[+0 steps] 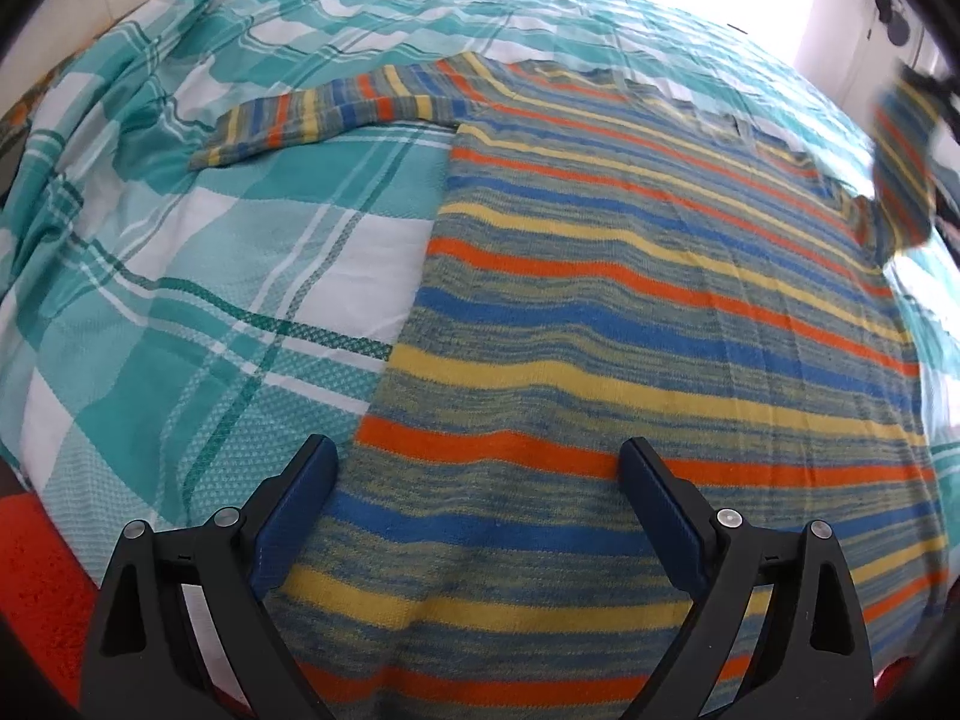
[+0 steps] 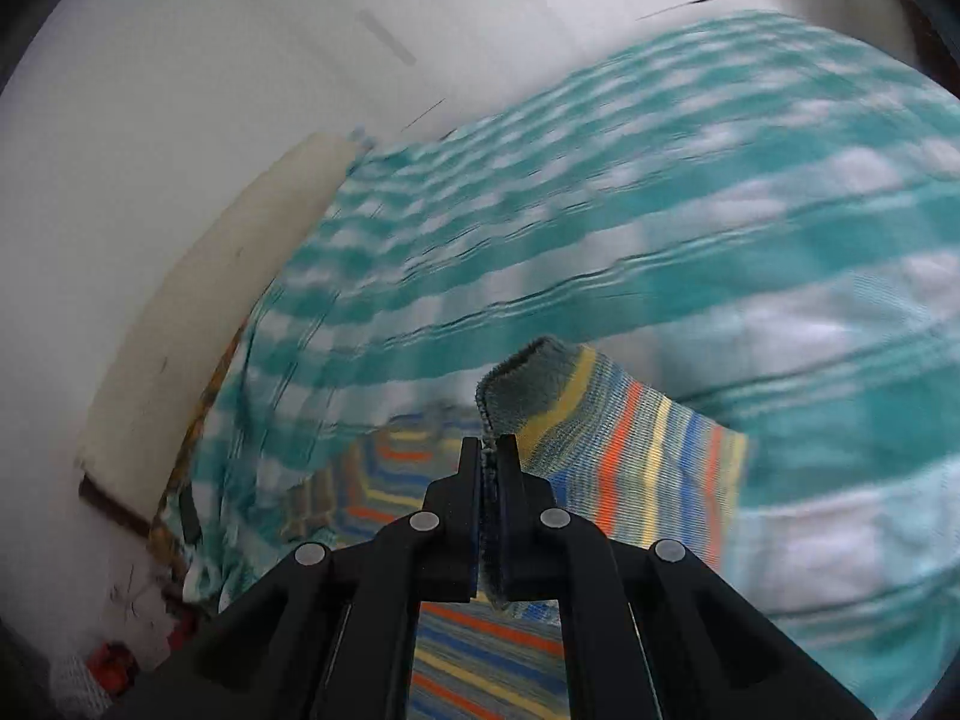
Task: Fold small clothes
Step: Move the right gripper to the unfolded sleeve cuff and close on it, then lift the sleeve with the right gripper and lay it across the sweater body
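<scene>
A striped knit sweater (image 1: 630, 312) in blue, orange, yellow and grey-green lies flat on the bed, its left sleeve (image 1: 312, 114) stretched out to the side. My left gripper (image 1: 480, 468) hovers open over the sweater's lower hem, nothing between its fingers. My right gripper (image 2: 491, 450) is shut on the cuff of the right sleeve (image 2: 600, 420), which hangs lifted off the bed. In the left wrist view that raised sleeve (image 1: 900, 168) shows blurred at the far right edge, with the right gripper (image 1: 936, 90) above it.
A teal and white plaid bedspread (image 1: 180, 300) covers the bed under the sweater. A white wall (image 2: 150, 120) and a cream headboard (image 2: 198, 312) lie beyond the bed. Red floor covering (image 1: 36, 570) shows at the lower left.
</scene>
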The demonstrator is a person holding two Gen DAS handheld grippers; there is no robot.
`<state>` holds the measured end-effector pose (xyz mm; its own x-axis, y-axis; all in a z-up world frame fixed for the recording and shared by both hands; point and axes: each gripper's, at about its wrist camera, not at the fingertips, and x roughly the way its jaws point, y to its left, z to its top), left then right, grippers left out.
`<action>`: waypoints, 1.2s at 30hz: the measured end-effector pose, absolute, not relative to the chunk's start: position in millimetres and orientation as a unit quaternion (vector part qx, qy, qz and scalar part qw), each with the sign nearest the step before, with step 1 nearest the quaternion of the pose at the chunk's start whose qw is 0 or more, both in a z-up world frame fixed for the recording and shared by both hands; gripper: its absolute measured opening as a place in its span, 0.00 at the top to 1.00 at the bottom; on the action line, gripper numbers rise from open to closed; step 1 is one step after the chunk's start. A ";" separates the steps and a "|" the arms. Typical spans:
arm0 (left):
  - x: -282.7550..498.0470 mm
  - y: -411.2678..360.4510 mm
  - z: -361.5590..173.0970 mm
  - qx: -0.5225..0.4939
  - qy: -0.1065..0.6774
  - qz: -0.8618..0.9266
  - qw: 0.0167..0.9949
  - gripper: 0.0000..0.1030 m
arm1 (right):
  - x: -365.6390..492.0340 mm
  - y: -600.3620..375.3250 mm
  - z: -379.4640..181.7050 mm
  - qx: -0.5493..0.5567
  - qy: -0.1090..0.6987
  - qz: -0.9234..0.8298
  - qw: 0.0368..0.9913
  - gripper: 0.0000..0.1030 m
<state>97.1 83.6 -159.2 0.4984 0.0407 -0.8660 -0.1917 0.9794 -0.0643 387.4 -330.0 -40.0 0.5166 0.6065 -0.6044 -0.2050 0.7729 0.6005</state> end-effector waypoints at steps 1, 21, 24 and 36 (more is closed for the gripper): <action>97.0 85.3 -159.3 -0.079 0.497 0.068 0.861 0.07 | 391.9 -304.7 -43.8 0.222 0.433 0.254 0.836 0.95; 104.0 80.7 -164.7 -0.072 0.504 0.060 0.859 0.07 | 409.9 -315.5 -227.9 0.219 0.654 0.135 0.712 0.99; 103.5 79.1 -165.9 -0.065 0.503 0.061 0.860 0.06 | 410.6 -327.4 -212.3 0.227 0.622 0.142 0.736 0.95; 106.6 75.8 -173.8 -0.048 0.506 0.068 0.859 0.00 | 482.1 -308.3 -223.4 0.150 0.595 0.067 0.787 0.99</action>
<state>106.6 75.8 -173.8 0.4790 0.0693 -0.8751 -0.1654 0.9861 -0.0125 482.1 -308.3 -223.4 0.2839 0.2832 -0.9161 0.0738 0.9461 0.3153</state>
